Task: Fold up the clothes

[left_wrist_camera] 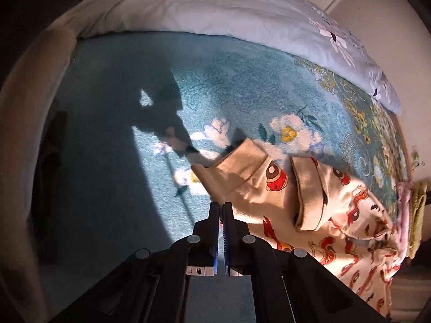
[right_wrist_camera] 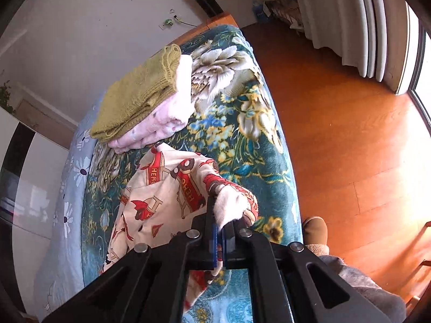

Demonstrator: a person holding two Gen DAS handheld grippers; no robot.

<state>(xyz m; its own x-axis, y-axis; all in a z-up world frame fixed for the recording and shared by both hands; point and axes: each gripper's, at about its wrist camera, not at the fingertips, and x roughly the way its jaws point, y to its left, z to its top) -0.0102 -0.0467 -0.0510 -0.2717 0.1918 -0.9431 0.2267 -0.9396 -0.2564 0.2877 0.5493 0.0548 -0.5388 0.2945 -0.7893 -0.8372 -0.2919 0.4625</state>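
So you've got the printed pyjama bottoms (left_wrist_camera: 336, 215) spread on the teal floral blanket (left_wrist_camera: 242, 80), leg cuffs pointing to the far side in the left wrist view. Your right gripper (right_wrist_camera: 221, 226) is clamped down on a bunched bit of the fabric, the fleecy inside showing between the closed fingers. Your left gripper (left_wrist_camera: 221, 207) has its jaws nearly together right at the near edge of a cuff (left_wrist_camera: 229, 172); I honestly can't tell if it's actually pinching cloth or just touching it. The key thing: the garment's long axis runs off to the right of your left tool, toward the folded stack of green knit (right_wrist_camera: 140, 91) and pink fleece (right_wrist_camera: 161, 126), so I'd guess the fold goes along that line.
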